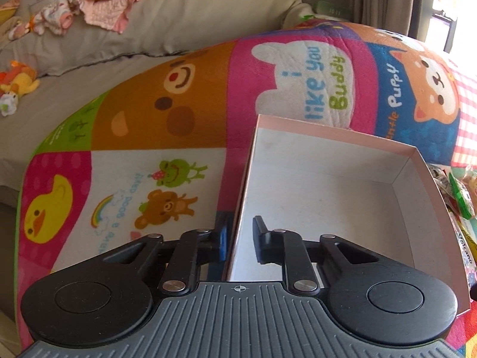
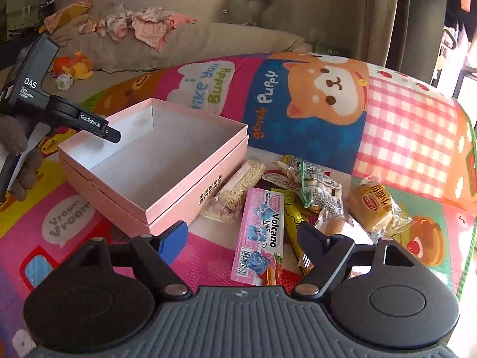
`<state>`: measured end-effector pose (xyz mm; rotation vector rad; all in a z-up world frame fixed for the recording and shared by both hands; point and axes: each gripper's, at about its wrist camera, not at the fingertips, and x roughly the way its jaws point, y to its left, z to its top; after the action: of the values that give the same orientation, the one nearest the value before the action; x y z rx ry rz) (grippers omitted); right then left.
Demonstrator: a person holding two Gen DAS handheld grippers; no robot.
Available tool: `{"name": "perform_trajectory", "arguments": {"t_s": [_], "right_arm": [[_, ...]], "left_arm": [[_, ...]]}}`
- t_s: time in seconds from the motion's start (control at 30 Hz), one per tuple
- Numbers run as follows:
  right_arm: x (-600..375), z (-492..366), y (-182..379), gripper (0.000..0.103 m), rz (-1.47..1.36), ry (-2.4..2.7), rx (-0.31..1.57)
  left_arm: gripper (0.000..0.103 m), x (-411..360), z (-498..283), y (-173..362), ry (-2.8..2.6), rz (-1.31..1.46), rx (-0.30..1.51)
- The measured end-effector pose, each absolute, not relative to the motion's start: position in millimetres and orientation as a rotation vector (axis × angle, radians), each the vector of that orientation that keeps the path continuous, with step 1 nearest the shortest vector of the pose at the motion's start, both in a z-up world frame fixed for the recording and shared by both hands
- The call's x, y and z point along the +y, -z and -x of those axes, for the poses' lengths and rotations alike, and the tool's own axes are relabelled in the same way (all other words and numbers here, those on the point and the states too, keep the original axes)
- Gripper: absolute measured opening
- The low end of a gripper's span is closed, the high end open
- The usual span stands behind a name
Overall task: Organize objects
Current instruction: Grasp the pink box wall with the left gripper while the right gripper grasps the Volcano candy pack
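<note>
An open pink box (image 2: 184,191) with a white, empty inside lies on the colourful play mat. My left gripper (image 1: 240,238) straddles the box's left wall (image 1: 238,208), one finger outside and one inside, with a small gap to the wall. It also shows in the right wrist view (image 2: 111,135) at the box's left rim. My right gripper (image 2: 241,237) is open and empty, hovering over a pink Volcano snack pack (image 2: 261,235). Other snacks lie beside it: a sesame bar (image 2: 238,185), a green packet (image 2: 319,188), a yellow packet (image 2: 293,223) and a wrapped bun (image 2: 375,203).
The play mat (image 1: 149,119) covers a bed or couch. Grey cushions (image 1: 179,24) with pink baby clothes (image 1: 98,9) lie behind. Plush toys (image 2: 74,65) sit at the far left. Curtains (image 2: 381,15) hang at the back right.
</note>
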<state>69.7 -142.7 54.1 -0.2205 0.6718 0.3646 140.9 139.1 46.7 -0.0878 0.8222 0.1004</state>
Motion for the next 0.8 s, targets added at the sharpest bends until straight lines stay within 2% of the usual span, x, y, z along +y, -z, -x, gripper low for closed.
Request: {"name": "perform_trajectory", "arguments": {"t_s": [0.07,0.17,0.23,0.3,0.53,0.8], "right_arm": [[-143.4,-88.9,-41.9,0.076,0.166,-0.347,0.728],[-147.1,-115.3,-25.4,0.061,0.09,-0.304,0.812],[-151.0,-122.6,-19.4,0.057,0.059,-0.298,0.843],[-156.3,-122.4,-16.8,0.044,0.032,-0.293,0.867],[-181.4,-76.1,-30.3,0.044,-0.005,-0.315,0.912],[-185.3,-3.0,-74.5,0.043,-0.07,-0.473,0.961]], "left_arm": [[0.013,141.0,-140.4,-47.6,-0.113,0.101,0.85],[0.012,139.4,-133.0,-49.2,-0.099,0.126,0.866],[0.012,135.8,-128.5,-48.8,-0.075,0.13,0.869],[0.012,131.2,-124.9,-48.4,-0.068,0.111,0.863],[0.012,130.3,-119.5,-47.8,-0.058,0.142,0.848],[0.014,124.5,-112.5,-46.8,-0.026,0.137,0.829]]}}
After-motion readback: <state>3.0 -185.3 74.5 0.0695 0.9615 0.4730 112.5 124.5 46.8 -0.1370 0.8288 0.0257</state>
